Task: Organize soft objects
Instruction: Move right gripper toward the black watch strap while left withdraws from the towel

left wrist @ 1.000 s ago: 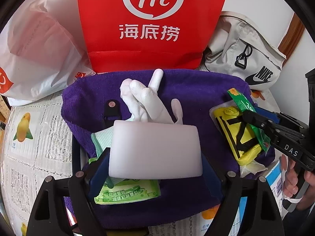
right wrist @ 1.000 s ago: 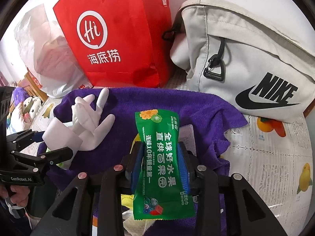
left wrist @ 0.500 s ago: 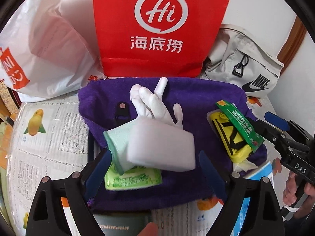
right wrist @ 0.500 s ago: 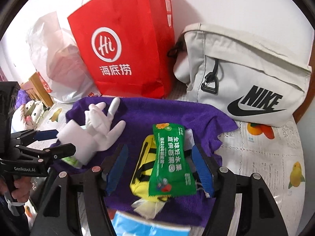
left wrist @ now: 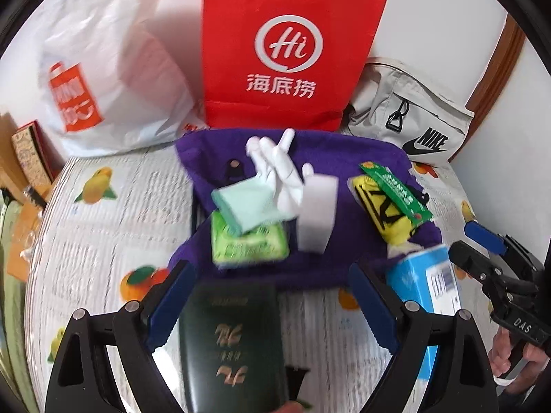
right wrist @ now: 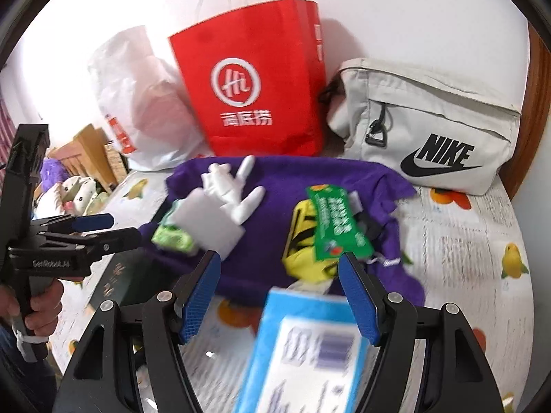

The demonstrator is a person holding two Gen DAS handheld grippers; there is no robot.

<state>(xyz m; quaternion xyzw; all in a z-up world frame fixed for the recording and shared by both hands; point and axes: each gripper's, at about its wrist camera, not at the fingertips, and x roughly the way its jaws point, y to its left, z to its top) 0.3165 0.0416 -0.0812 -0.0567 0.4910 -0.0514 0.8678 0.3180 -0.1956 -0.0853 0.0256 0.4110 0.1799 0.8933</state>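
A purple towel (left wrist: 344, 161) lies spread on the printed tablecloth. On it rest a white glove (left wrist: 279, 175), a white sponge block (left wrist: 316, 213), a mint cloth (left wrist: 244, 206), a green wipes packet (left wrist: 248, 244), and a yellow pouch (left wrist: 382, 210) with a green snack packet (left wrist: 396, 189) across it. My left gripper (left wrist: 270, 303) hangs open, short of the towel, over a dark green booklet (left wrist: 234, 337). My right gripper (right wrist: 279, 296) is open too, above a blue box (right wrist: 310, 344), with the snack packet (right wrist: 337, 227) just beyond its fingers.
A red paper bag (left wrist: 289, 55), a white plastic bag (left wrist: 110, 79) and a grey Nike bag (left wrist: 413, 120) stand against the wall behind the towel. A hand holds the left gripper (right wrist: 103, 230) at the left of the right wrist view. Plush toys (right wrist: 79, 192) sit off the table's left edge.
The left gripper let go of the white sponge and the right let go of the green snack packet. Both pulled back and up from the towel; booklet and blue box came into view.
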